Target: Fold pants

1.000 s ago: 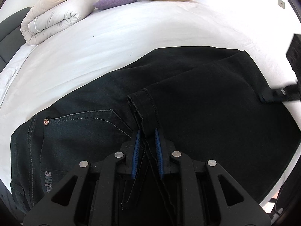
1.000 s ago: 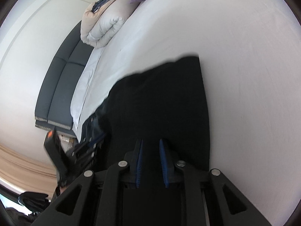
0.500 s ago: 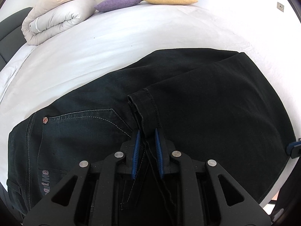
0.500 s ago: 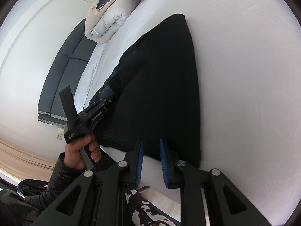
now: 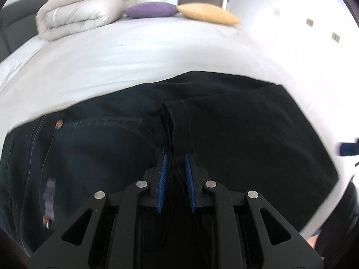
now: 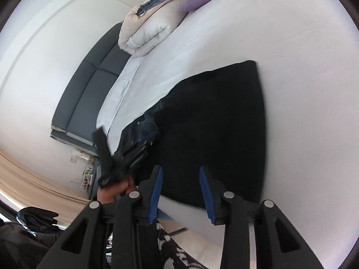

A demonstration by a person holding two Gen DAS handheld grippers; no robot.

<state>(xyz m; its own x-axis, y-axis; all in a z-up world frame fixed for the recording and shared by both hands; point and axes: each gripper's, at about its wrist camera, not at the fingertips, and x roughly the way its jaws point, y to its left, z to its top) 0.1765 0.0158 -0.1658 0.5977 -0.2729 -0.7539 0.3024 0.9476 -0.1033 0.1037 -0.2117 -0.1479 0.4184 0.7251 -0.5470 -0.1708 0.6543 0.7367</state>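
Note:
Dark denim pants (image 5: 235, 134) lie folded on a white bed (image 5: 134, 62); the legs are laid back over the seat part, whose pocket stitching (image 5: 101, 121) shows at the left. My left gripper (image 5: 176, 159) is shut on the hem of the pant leg at the fold's near edge. In the right wrist view the pants (image 6: 213, 123) lie ahead as a dark rectangle. My right gripper (image 6: 180, 171) is open and empty, just off the pants' near edge at the bedside. The left gripper (image 6: 125, 154) and its hand show at the left.
A rolled beige duvet (image 5: 74, 18), a purple cushion (image 5: 150, 10) and a yellow cushion (image 5: 206, 13) lie at the far end of the bed. A dark grey sofa (image 6: 89, 94) stands beyond the bed's left side. The bed edge (image 6: 190, 215) is right below my right gripper.
My right gripper let go of the pants, opened wide and drew back off the near edge. The left gripper keeps its hold on the hem and has shifted slightly; its view is motion-blurred.

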